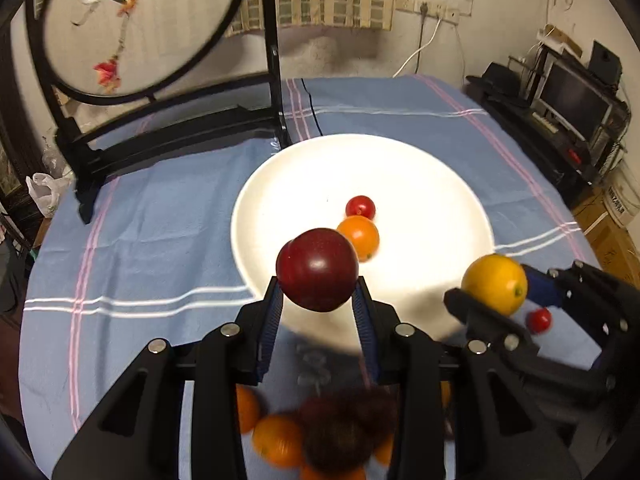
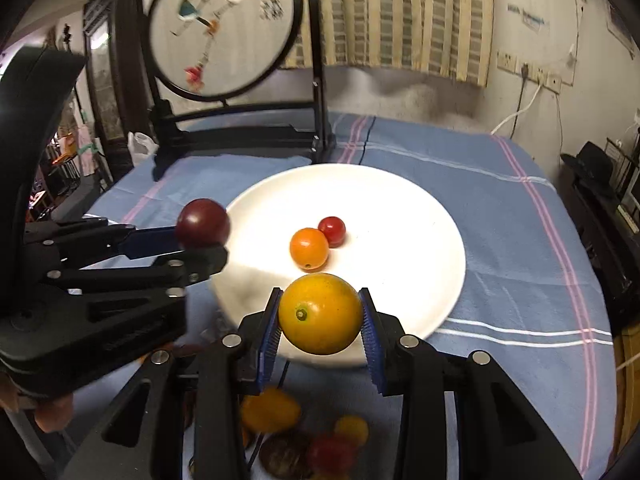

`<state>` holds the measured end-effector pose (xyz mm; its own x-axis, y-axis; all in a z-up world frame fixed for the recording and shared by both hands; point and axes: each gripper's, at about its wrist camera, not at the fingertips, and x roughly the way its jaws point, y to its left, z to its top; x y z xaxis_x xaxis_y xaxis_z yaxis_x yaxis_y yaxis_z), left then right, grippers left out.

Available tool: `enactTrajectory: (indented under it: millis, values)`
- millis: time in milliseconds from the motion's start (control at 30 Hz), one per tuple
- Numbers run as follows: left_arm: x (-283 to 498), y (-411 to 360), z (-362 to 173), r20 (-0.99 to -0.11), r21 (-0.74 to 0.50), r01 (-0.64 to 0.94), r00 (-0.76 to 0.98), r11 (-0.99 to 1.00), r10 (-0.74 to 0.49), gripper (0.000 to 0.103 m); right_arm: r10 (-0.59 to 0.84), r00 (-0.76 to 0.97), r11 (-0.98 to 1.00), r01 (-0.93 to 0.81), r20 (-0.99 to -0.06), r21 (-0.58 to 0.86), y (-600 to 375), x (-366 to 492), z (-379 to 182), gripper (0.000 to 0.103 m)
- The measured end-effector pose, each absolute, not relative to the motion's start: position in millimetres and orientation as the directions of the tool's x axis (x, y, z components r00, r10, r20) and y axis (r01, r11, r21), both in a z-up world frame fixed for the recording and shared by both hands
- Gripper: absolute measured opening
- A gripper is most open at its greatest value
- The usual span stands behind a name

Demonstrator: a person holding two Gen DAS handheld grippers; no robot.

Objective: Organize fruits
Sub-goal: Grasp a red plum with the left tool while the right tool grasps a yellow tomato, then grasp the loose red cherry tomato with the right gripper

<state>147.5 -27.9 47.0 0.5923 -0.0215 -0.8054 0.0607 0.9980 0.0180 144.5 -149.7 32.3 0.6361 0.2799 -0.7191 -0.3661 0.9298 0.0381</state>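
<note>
nearest, under both grippers, a blurred heap of loose fruit point(image 1: 320, 440) sits on the blue striped tablecloth point(image 1: 140, 240), oranges, dark plums and small red ones, prob the unsorted supply.

left gripper point(image 1: 318, 304) is clamped on a dark red glossy plum point(image 1: 317, 269), pads pressing both sides, held clear of the cloth at the near rim of the round white plate point(image 1: 300, 168). right gripper point(image 2: 322, 320) grips a yellow-orange round citrus point(image 2: 320, 314) the same way, stem end facing the cam, also at the plate's near edge. a small red fruit point(image 1: 539, 319) lies on the cloth just below it.

on the plate, touching: a small orange fruit point(image 1: 359, 237) and a small red tomato-like fruit point(image 1: 360, 207). looks like the plate is the collecting spot, w/ two pieces down and two carried in.

far side: a black stand w/ a round embroidered screen point(image 1: 132, 28).
</note>
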Motion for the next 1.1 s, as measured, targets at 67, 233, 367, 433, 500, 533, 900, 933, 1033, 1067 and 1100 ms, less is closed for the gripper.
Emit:
enactTrajectory:
  millis: [67,233,367,433,500,533,900,933,1033,1067,1100]
  values:
    - [163,-27,35,-0.822,0.015,0.053,0.569,0.998,-0.018,0.035,0.274,0.62,0.934,-0.355,-0.735,0.049,-150,156,23,0.038]
    - [192,-22,9,-0.856,0.009,0.022,0.517,1.0,-0.003,0.035,0.268,0.58,0.934,-0.353,-0.77,0.059,-149,171,4,0.038]
    - [200,-19,-3,-0.871,-0.008,0.0,0.491,1.0,-0.007,0.039,0.288,0.549,0.925,-0.372,-0.785,0.08,-149,173,-5,0.059]
    - [198,-16,-1,-0.868,-0.035,-0.018,0.495,0.999,-0.022,0.061,0.271,0.589,0.931,-0.362,-0.761,0.051,-151,165,0,0.066]
    - [188,-15,8,-0.847,-0.054,-0.011,0.53,0.998,-0.04,0.07,0.281,0.59,0.926,-0.375,-0.757,0.05,-151,161,5,0.066]
    - [185,-16,12,-0.84,-0.047,-0.006,0.541,0.999,-0.036,0.071,0.286,0.592,0.925,-0.377,-0.753,0.055,-153,159,8,0.066]
    - [101,11,48,-0.755,-0.106,-0.018,0.652,0.994,-0.069,0.093,0.271,0.623,0.942,-0.33,-0.734,0.067,-187,120,23,0.072]
    - [93,12,49,-0.749,-0.105,-0.011,0.658,0.994,-0.072,0.095,0.273,0.626,0.944,-0.321,-0.731,0.078,-194,112,23,0.073]
    - [64,13,42,-0.756,-0.112,-0.004,0.649,0.994,-0.083,0.095,0.272,0.635,0.953,-0.282,-0.724,0.11,-216,91,20,0.077]
    - [58,13,38,-0.767,-0.122,0.006,0.635,0.992,-0.098,0.095,0.27,0.634,0.955,-0.271,-0.725,0.118,-223,82,18,0.077]
    - [52,13,33,-0.779,-0.138,0.017,0.616,0.99,-0.119,0.095,0.262,0.632,0.958,-0.261,-0.729,0.118,-229,75,16,0.077]
